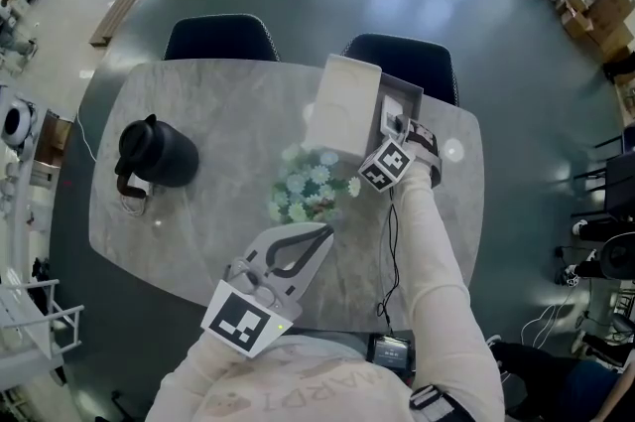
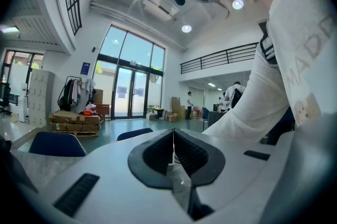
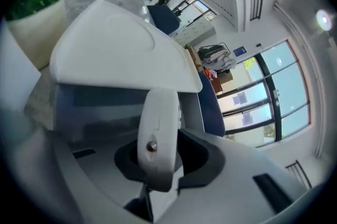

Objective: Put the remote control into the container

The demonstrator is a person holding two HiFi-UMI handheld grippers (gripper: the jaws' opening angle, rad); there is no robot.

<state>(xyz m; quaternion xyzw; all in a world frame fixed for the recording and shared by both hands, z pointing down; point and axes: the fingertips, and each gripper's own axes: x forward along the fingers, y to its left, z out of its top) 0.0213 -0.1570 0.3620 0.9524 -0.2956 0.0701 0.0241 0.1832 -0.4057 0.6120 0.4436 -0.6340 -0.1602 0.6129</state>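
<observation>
A white remote control (image 3: 158,130) stands on edge between the pads of my right gripper (image 3: 164,158), which is shut on it. Right in front of the remote is the grey container (image 3: 100,109), its white lid (image 3: 121,49) raised. In the head view the right gripper (image 1: 398,126) hangs over the container (image 1: 416,96) at the table's far side, beside the raised lid (image 1: 342,107). My left gripper (image 1: 316,236) hovers near the table's front edge, short of the flowers. Its jaws (image 2: 172,150) are shut with nothing between them.
A pot of pale flowers (image 1: 310,182) stands in the middle of the marble table (image 1: 198,102), just left of the right arm. A black kettle (image 1: 154,152) sits at the left. Two dark chairs (image 1: 220,38) stand behind the table.
</observation>
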